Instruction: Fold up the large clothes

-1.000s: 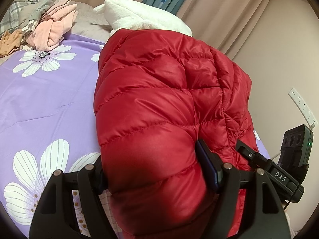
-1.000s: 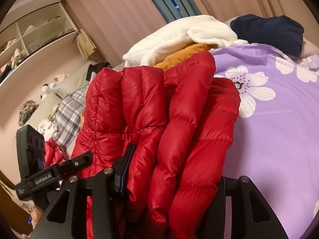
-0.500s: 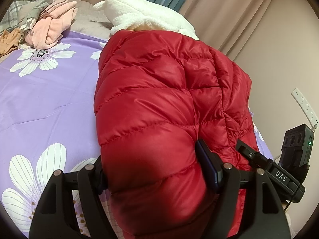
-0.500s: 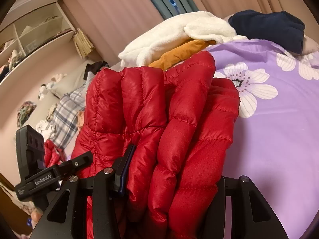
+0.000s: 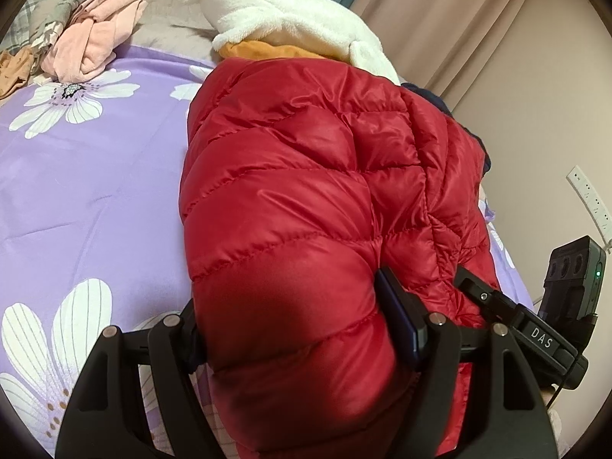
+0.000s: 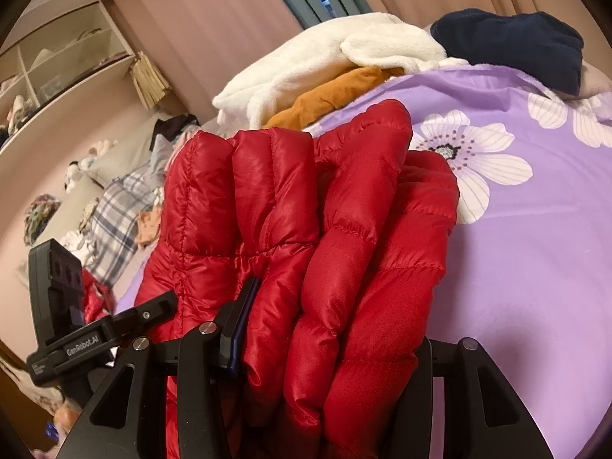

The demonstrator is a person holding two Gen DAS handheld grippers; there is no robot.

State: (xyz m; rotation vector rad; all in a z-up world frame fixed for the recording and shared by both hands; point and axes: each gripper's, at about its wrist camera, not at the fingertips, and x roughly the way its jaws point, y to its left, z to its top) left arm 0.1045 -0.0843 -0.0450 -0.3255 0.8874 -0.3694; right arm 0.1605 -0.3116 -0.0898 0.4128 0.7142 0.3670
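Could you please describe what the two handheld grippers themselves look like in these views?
Both are matte black. The left gripper has angular triangular cut-out frames, silver pivot pins, dark blue pads on its fingers, and a side-mounted module labelled "DAS" with a green light. The right gripper matches it, with a bracket marked "GenRobot.AI".

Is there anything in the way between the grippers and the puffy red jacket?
No, nothing is in between. The left gripper is shut on the red jacket, and the right gripper is shut on it too. The white fleece and orange garment lie beyond it on the bed.
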